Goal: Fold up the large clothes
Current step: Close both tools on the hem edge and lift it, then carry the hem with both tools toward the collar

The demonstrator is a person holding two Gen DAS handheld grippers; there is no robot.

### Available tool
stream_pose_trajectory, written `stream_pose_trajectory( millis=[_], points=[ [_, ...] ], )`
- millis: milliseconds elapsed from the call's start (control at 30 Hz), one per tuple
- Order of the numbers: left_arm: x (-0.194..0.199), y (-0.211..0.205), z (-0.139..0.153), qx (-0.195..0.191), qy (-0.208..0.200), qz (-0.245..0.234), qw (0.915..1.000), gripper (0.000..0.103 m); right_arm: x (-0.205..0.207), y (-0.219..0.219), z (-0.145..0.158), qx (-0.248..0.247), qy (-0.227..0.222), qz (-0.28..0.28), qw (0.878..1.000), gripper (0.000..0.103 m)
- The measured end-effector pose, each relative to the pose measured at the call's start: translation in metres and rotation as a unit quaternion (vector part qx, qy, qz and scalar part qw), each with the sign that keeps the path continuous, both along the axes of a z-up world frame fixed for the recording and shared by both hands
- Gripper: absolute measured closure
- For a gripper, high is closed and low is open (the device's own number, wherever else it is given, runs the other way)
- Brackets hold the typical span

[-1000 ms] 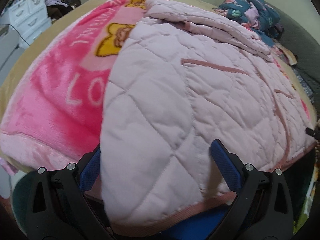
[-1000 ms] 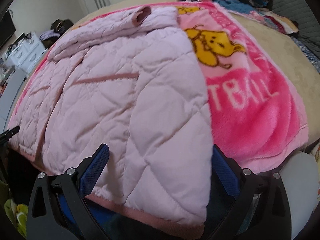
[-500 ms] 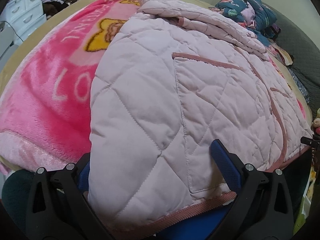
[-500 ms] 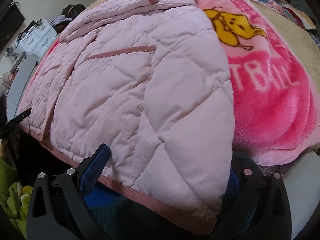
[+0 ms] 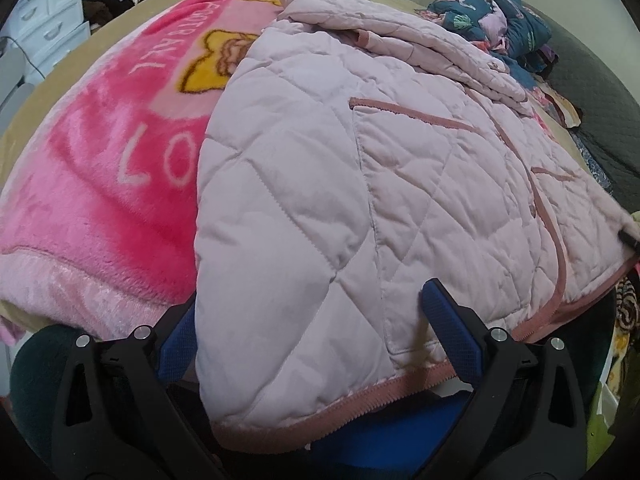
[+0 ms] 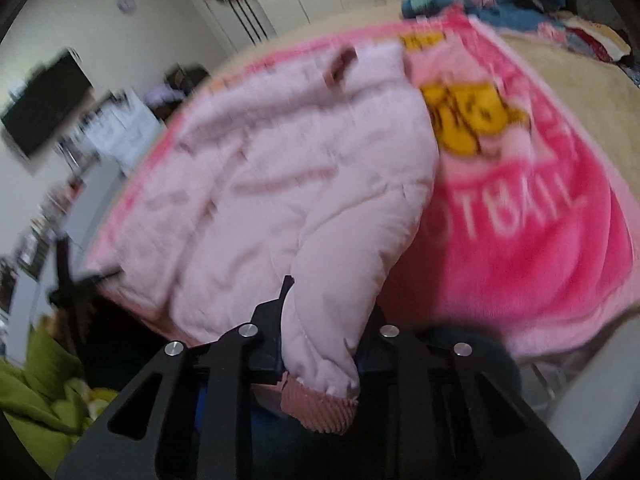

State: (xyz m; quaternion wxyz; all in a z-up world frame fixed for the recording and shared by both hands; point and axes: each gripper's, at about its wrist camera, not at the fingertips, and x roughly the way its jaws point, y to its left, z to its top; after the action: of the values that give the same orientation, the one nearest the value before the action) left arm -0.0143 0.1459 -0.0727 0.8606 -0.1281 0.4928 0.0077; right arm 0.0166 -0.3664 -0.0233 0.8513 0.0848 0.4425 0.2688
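Note:
A pale pink quilted jacket lies spread on a bright pink blanket on the bed. My left gripper is open; its blue-padded fingers straddle the jacket's near hem corner without pinching it. In the blurred right wrist view, the jacket bunches up toward my right gripper. Its jaws are closing, and they pinch the jacket's corner with its ribbed pink trim hanging out below. The far tip of the right gripper shows at the left wrist view's right edge.
A heap of dark blue patterned clothes sits at the bed's far corner. A white drawer unit stands left of the bed. A black screen hangs on the wall, and green fabric lies by the floor.
My right gripper closed on the jacket's corner and rose, pulling the fabric up into a bunch. The left gripper stayed open around the hem, barely moving.

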Motion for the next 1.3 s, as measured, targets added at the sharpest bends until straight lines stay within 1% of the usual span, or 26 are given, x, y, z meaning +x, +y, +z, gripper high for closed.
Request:
stream_pose_trajectory(
  millis=[67,167,333,367,400,433,500,533,567,600,667,733,933,1067,1133,1300],
  points=[
    [0.000,0.001,-0.001,-0.002,0.002,0.001,1.0000,0.009,0.002,-0.002,0.017,0.027,-0.027,-0.002,0.999,0.083],
    [0.000,0.003,-0.002,-0.008,0.005,0.005,0.9999,0.009,0.007,-0.002,0.037,0.044,-0.057,-0.001,0.997,0.083],
    [0.005,0.005,-0.006,-0.014,0.009,0.012,0.9998,0.009,0.019,-0.003,0.054,0.067,-0.078,-0.004,0.995,0.084],
    [0.005,0.005,-0.006,-0.016,0.008,0.013,0.9998,0.011,0.020,-0.004,0.055,0.071,-0.079,-0.004,0.994,0.084],
    [0.005,0.005,-0.006,-0.016,0.009,0.017,0.9997,0.016,0.022,-0.004,0.057,0.072,-0.083,-0.006,0.994,0.084],
    [0.005,0.006,-0.005,-0.018,0.009,0.022,0.9996,0.028,0.025,-0.004,0.058,0.073,-0.085,-0.006,0.994,0.084],
    [0.006,0.005,-0.003,-0.028,0.005,0.020,0.9994,0.044,0.025,-0.003,0.057,0.076,-0.089,-0.006,0.993,0.084],
    [0.006,0.004,-0.002,-0.030,0.004,0.017,0.9994,0.056,0.026,-0.002,0.058,0.076,-0.090,-0.006,0.993,0.084],
    [0.005,0.003,-0.001,-0.029,0.001,0.015,0.9995,0.064,0.026,-0.002,0.058,0.080,-0.091,-0.007,0.993,0.084],
    [0.005,0.000,0.001,-0.025,-0.002,0.013,0.9996,0.067,0.027,-0.003,0.058,0.081,-0.092,-0.008,0.992,0.084],
    [0.004,-0.003,0.005,-0.021,-0.007,0.010,0.9997,0.082,0.028,-0.003,0.059,0.082,-0.095,-0.010,0.992,0.084],
    [0.004,-0.007,0.013,-0.012,-0.015,0.001,0.9998,0.087,0.028,-0.004,0.059,0.085,-0.097,-0.012,0.992,0.084],
    [0.008,-0.013,0.041,-0.003,-0.046,-0.012,0.9989,0.092,0.029,-0.009,0.058,0.093,-0.100,-0.020,0.990,0.084],
    [0.015,-0.014,0.063,0.001,-0.074,-0.017,0.9971,0.093,0.032,-0.014,0.057,0.104,-0.102,-0.028,0.989,0.084],
    [0.020,-0.013,0.076,-0.003,-0.089,-0.018,0.9959,0.093,0.034,-0.016,0.058,0.107,-0.106,-0.032,0.988,0.084],
    [0.036,-0.012,0.105,-0.002,-0.127,-0.018,0.9917,0.095,0.042,-0.017,0.063,0.119,-0.114,-0.039,0.986,0.084]
  ],
)
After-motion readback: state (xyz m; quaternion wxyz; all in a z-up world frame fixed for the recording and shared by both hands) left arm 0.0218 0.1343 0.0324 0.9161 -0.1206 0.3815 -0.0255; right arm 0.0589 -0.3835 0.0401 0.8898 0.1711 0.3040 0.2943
